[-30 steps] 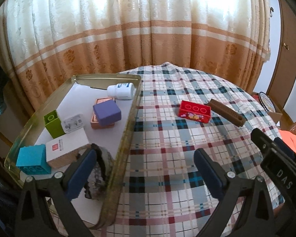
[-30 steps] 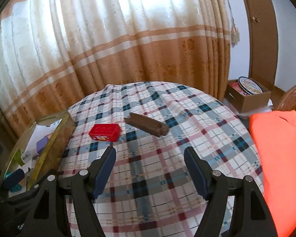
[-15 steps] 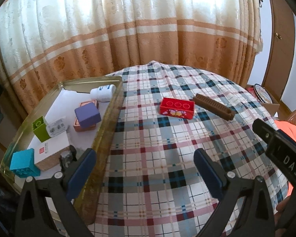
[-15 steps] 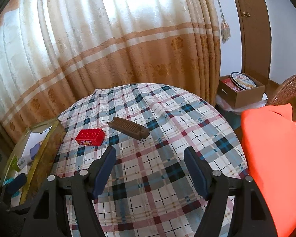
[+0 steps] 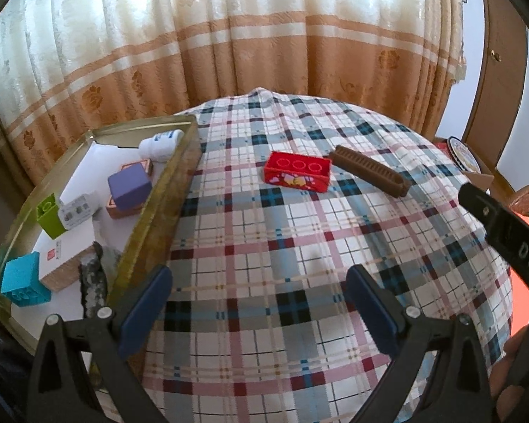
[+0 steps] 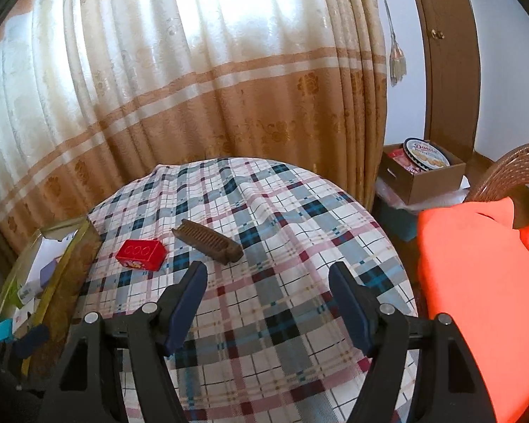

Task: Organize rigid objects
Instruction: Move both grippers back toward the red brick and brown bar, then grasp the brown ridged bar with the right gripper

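A red brick and a brown ridged bar lie side by side on the checked tablecloth; both also show in the right wrist view, the brick left of the bar. My left gripper is open and empty above the cloth, right of a gold tray. The tray holds a purple cube, a white bottle, a green block, a blue brick, a white box and a dark rough lump. My right gripper is open and empty, short of the bar.
A curtain hangs behind the round table. An orange cloth over a wicker chair stands at the right, with a cardboard box holding a biscuit tin on the floor. The right gripper's body shows in the left view.
My left gripper has moved right, off the tray and out over the cloth. My right gripper has pulled back and risen, so the brick and bar look smaller.
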{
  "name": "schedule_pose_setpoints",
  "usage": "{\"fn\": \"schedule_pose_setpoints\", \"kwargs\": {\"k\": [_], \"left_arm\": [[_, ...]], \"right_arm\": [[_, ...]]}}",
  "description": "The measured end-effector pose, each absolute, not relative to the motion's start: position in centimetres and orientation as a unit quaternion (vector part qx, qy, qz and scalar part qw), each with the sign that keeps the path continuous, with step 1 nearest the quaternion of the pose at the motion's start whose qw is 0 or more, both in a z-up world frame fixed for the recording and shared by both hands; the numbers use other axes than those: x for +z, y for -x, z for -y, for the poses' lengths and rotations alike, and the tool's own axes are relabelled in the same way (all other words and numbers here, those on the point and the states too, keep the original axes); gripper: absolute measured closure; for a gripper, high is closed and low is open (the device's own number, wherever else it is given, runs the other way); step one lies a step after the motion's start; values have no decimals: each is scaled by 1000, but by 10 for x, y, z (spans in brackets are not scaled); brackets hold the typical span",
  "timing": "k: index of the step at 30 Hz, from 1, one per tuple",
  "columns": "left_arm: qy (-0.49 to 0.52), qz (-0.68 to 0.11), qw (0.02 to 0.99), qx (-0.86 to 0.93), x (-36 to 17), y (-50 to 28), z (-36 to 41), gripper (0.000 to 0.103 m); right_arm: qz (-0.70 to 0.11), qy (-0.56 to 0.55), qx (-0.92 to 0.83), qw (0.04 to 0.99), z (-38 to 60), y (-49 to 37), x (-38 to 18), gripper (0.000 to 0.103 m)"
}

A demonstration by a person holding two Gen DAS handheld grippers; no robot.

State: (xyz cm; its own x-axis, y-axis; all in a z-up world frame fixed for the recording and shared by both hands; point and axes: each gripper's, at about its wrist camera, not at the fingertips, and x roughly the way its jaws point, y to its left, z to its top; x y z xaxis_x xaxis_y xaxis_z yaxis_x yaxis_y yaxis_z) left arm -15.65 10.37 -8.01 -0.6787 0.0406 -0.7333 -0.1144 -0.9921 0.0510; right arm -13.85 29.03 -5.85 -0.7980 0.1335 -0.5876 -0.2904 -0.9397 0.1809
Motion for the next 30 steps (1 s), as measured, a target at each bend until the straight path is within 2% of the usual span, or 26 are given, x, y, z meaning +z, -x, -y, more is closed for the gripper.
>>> {"fn": "schedule_pose_setpoints", "kwargs": {"k": [4, 11, 16, 30], "left_arm": [[403, -54, 44, 913, -83, 159, -109, 3], [414, -61, 44, 907, -84, 170, -118, 3], [419, -62, 37, 905, -82, 183, -120, 3], [458, -51, 26, 887, -96, 207, -122, 3]], "right_arm": [[-110, 295, 942, 113, -291, 146, -57, 29], [-119, 315, 937, 92, -295, 164, -62, 29], [-88, 316, 940, 92, -293, 177, -61, 29], [-92, 405, 910, -10, -282, 251, -86, 30]]}}
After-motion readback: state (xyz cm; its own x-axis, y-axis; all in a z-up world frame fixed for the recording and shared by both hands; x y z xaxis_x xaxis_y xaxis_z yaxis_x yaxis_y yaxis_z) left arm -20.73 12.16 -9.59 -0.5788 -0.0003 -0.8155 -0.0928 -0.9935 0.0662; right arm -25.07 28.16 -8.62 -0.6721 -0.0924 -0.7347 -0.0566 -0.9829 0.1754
